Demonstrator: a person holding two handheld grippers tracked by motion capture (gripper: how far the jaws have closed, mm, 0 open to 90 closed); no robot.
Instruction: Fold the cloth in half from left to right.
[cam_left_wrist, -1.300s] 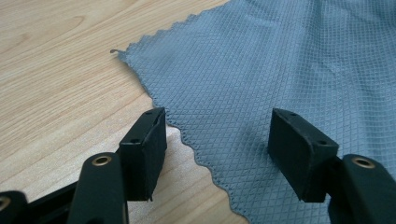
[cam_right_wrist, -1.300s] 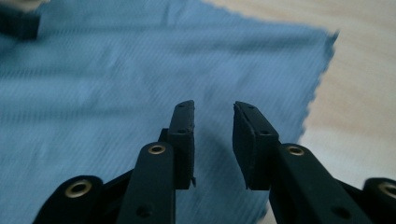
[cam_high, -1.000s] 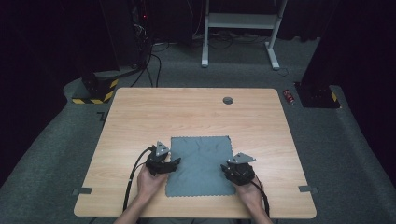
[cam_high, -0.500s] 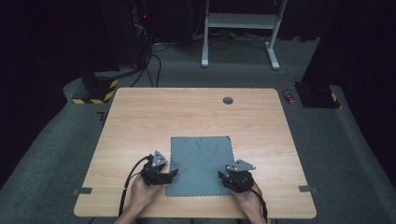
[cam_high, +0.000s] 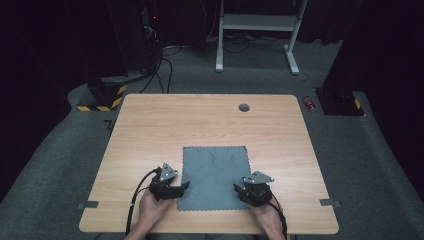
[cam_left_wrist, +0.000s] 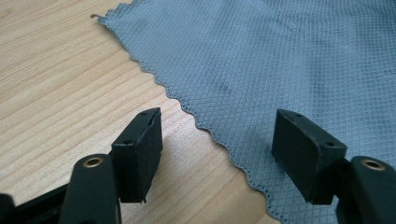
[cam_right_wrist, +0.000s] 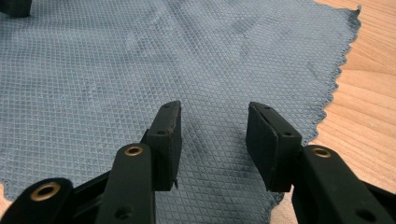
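The grey cloth lay flat on the desk, near its front edge. The left tongs stood wide across its scalloped left edge. The right tongs, jaws just opened with nothing gripped, hovered over its right corner.

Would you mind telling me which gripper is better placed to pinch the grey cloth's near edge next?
Probably the left gripper: its open jaws straddle the grey cloth's scalloped edge. The right gripper, also open, sits over the cloth's inside.
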